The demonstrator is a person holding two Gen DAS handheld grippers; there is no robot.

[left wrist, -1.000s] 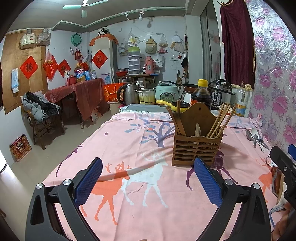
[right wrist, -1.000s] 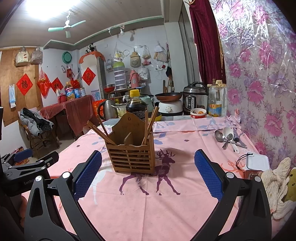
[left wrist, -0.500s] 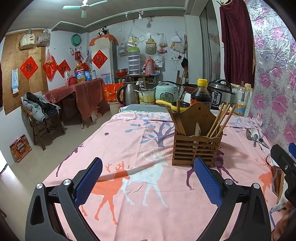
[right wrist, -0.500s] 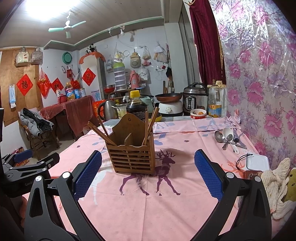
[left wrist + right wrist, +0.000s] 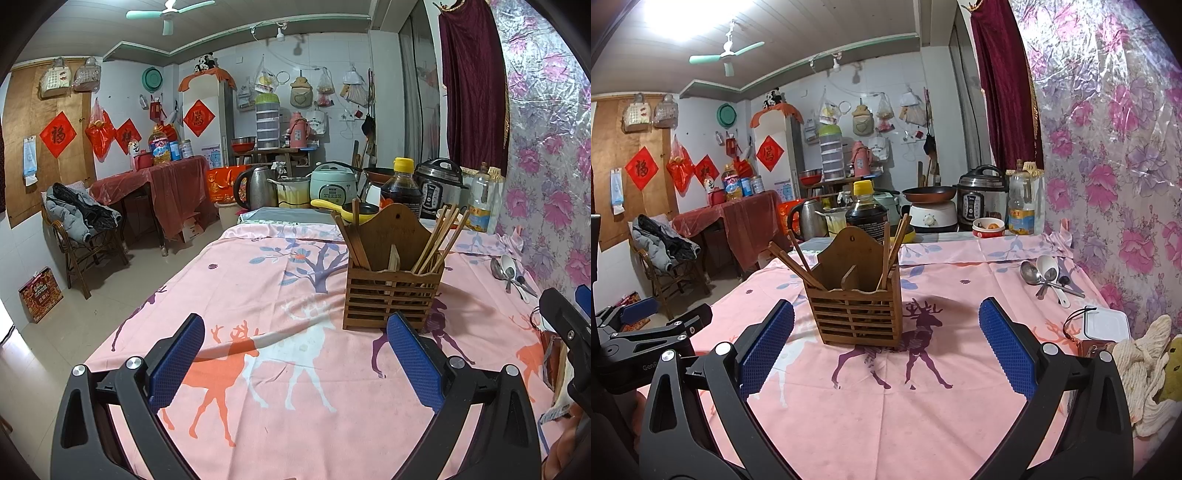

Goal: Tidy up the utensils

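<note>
A wooden slatted utensil holder [image 5: 391, 291] with chopsticks leaning in both compartments stands on the pink deer tablecloth [image 5: 258, 295]; it also shows in the right wrist view [image 5: 857, 314]. Several spoons [image 5: 1049, 278] lie near the floral wall, also seen in the left wrist view [image 5: 511, 273]. My left gripper [image 5: 295, 354] is open and empty, above the cloth before the holder. My right gripper [image 5: 886, 347] is open and empty, just in front of the holder.
A soy sauce bottle [image 5: 866, 214], kettle [image 5: 255, 186], rice cooker [image 5: 332, 182], pressure cooker [image 5: 979, 197] and oil bottle [image 5: 1021, 206] stand at the table's far end. A white lidded box [image 5: 1106, 325] and a cloth [image 5: 1145, 365] lie at the right.
</note>
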